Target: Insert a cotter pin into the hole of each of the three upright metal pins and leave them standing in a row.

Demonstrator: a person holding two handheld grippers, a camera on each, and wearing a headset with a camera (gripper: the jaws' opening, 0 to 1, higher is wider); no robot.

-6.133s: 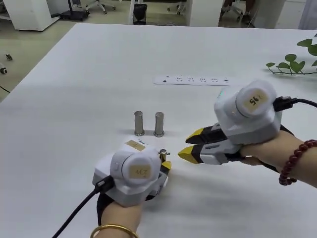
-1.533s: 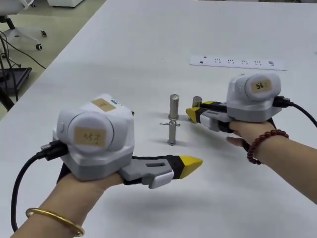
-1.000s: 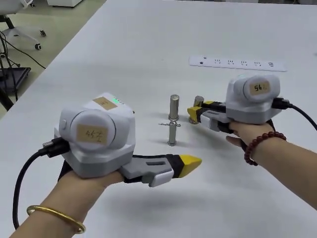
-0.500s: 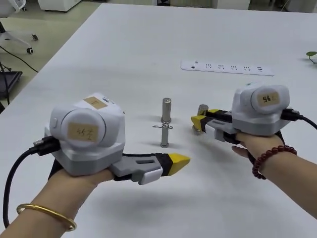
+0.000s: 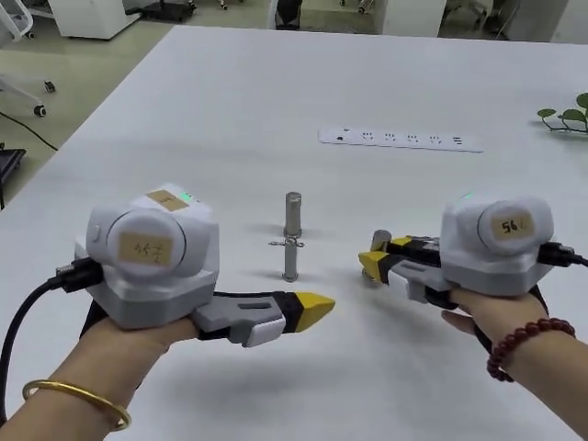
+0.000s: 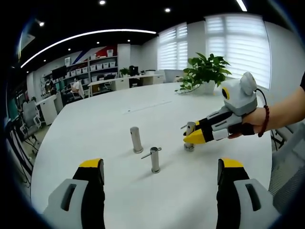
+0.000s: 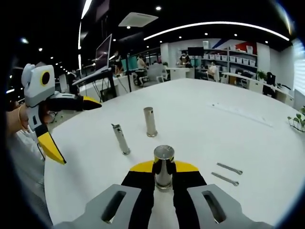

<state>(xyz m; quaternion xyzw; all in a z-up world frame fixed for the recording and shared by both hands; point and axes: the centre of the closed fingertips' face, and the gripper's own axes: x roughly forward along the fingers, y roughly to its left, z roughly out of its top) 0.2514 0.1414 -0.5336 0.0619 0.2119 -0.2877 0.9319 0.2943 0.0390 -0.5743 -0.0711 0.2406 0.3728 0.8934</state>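
Observation:
Three upright metal pins are on the white table. The front pin (image 5: 290,260) (image 6: 155,160) has a cotter pin (image 5: 287,243) through its hole. Just behind it stands a bare pin (image 5: 293,213) (image 6: 136,139). My right gripper (image 5: 372,265) (image 7: 163,172) is shut on the third pin (image 5: 379,241) (image 7: 163,162), off to the right of the other two; I see no cotter in it. My left gripper (image 5: 294,317) hovers open in front of the cottered pin, with nothing between its fingertips (image 6: 90,164). Two loose cotter pins (image 7: 228,172) lie right of the held pin.
A white power strip (image 5: 400,140) lies flat further back on the table. A potted plant (image 5: 565,115) (image 6: 205,71) stands at the far right edge. Office desks, shelves and chairs are beyond the table.
My right gripper has drawn the third pin to the right and nearer, away from the other two. Six seconds ago my left gripper was shut low around the front pin; it now hangs open.

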